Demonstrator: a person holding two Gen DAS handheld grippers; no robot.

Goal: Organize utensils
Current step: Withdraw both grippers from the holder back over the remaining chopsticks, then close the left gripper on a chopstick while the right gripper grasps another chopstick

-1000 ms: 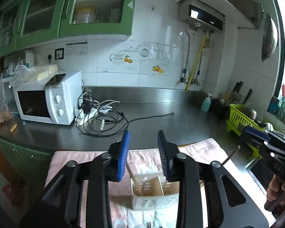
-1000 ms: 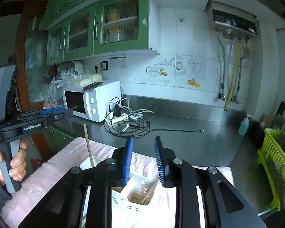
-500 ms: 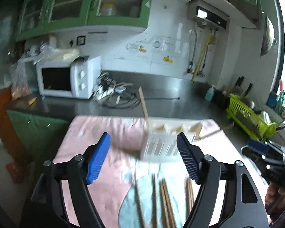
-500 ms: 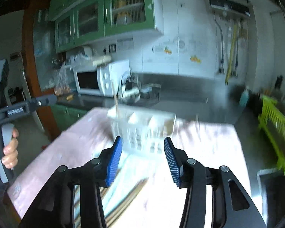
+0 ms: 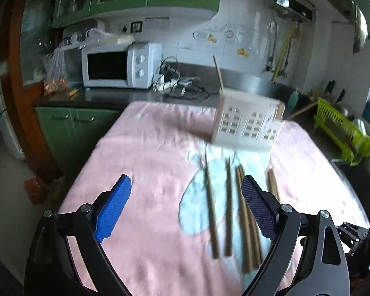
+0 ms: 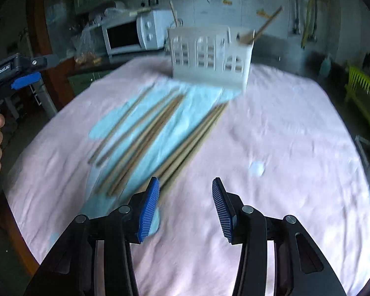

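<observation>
Lying loose on the pink cloth-covered desk (image 6: 283,135), brown wooden chopsticks (image 6: 145,133) sit just before the white slotted plastic utensil holder (image 6: 209,56). Left gripper (image 5: 185,204) fingers are opening wide, nothing between them; right gripper (image 6: 185,204) fingers stand partly apart, empty, near the chopsticks.

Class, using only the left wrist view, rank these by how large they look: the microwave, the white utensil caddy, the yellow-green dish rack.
1. Microwave
2. White utensil caddy and yellow-green dish rack: these look alike in extent, and the fisheye edge distorts the rack, so I leave them unranked.
</observation>
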